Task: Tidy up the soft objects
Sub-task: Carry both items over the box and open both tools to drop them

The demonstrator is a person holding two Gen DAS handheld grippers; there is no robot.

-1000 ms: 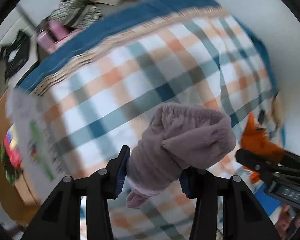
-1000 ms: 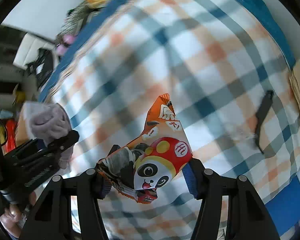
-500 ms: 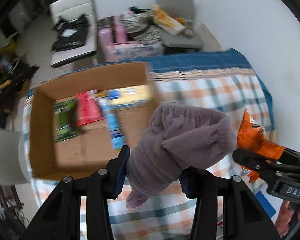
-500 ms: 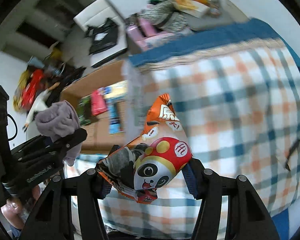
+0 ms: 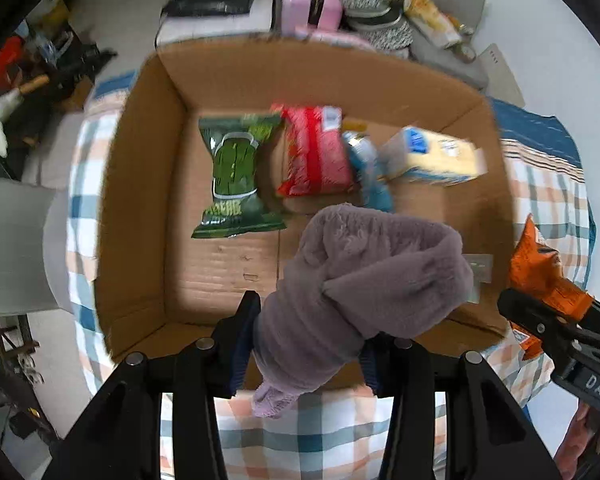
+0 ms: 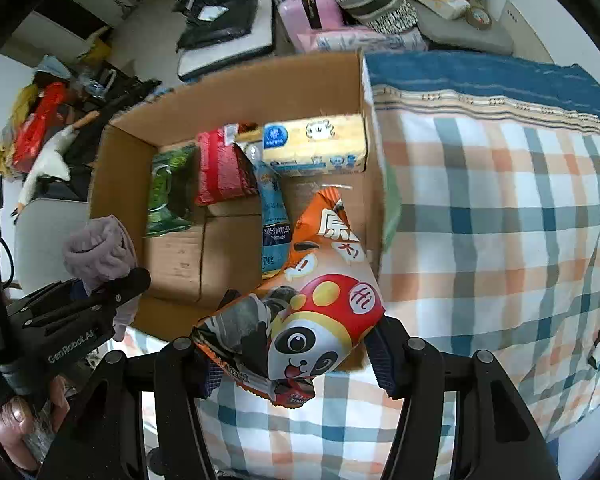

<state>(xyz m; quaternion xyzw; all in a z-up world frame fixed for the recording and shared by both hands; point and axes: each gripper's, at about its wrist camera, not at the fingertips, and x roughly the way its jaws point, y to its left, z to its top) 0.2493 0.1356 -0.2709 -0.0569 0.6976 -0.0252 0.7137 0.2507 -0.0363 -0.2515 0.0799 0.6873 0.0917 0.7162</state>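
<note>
Holding item one: the left gripper is clamped on a rolled mauve fleece bundle, raised above the near part of the open cardboard box; the bundle's loose end hangs below the jaws.

Item two: the right gripper is closed on an orange snack bag with a panda print, pinched at its lower half, its top corner pointing up over the box's near right corner.

Box, resting on a plaid-covered bed, beside the bedcover's blue border. Contents, lying on the box floor:
- green snack packet, left side, flat;
- red packet, just right of the green one;
- blue tube-shaped pack, lying lengthwise beside the red packet;
- yellow tissue pack, at the far right corner, touching the box wall.

Near half of the box floor: bare cardboard.

Beyond the box, on the floor and chairs: pink case, striped fabric, black bag on a white cushion. Details there are blurred.
</note>
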